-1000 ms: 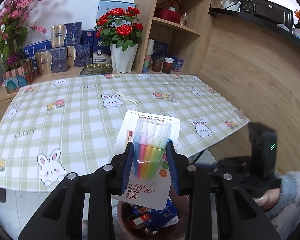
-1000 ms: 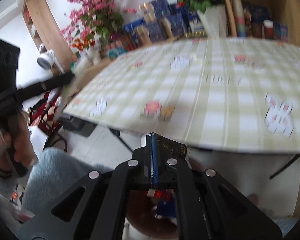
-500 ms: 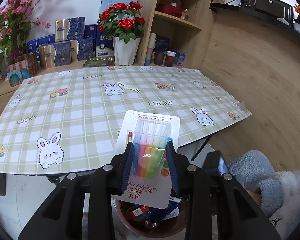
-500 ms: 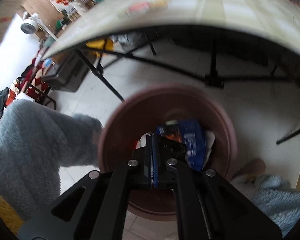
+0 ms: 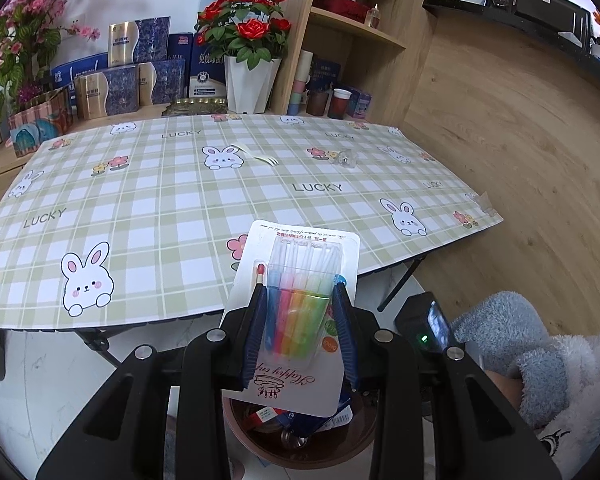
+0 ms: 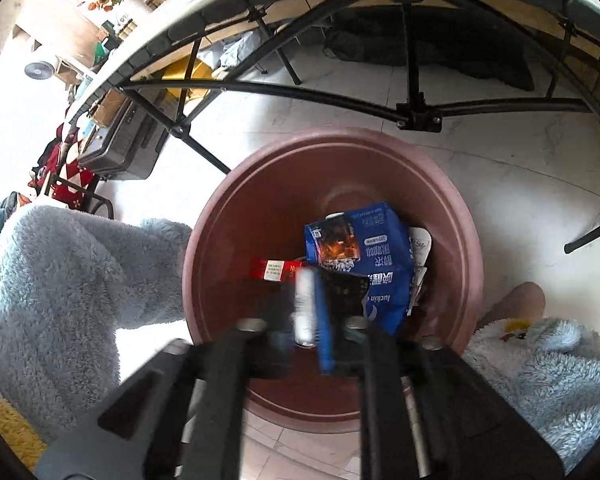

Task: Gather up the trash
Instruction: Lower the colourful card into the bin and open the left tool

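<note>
The left gripper [image 5: 300,320] clamps a white card pack of rainbow-coloured candles [image 5: 298,312], pads pressing its clear blister, right above the round brown plastic bin [image 6: 452,208]. The right gripper [image 6: 312,312] points down into that bin with its jaws opening and blurred; a thin blue-and-white piece [image 6: 314,312] sits between them, over a blue coffee carton [image 6: 376,256] and red wrapper [image 6: 274,270].

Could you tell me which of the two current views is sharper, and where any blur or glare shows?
Left wrist view: sharp throughout; the left tool and its candle pack are crisp, with fisheye bending of the table edge. Right wrist view: the right tool is motion-smeared as its jaws open, the brown bin stays fairly clear, and the upper left is washed out by glare.
</note>
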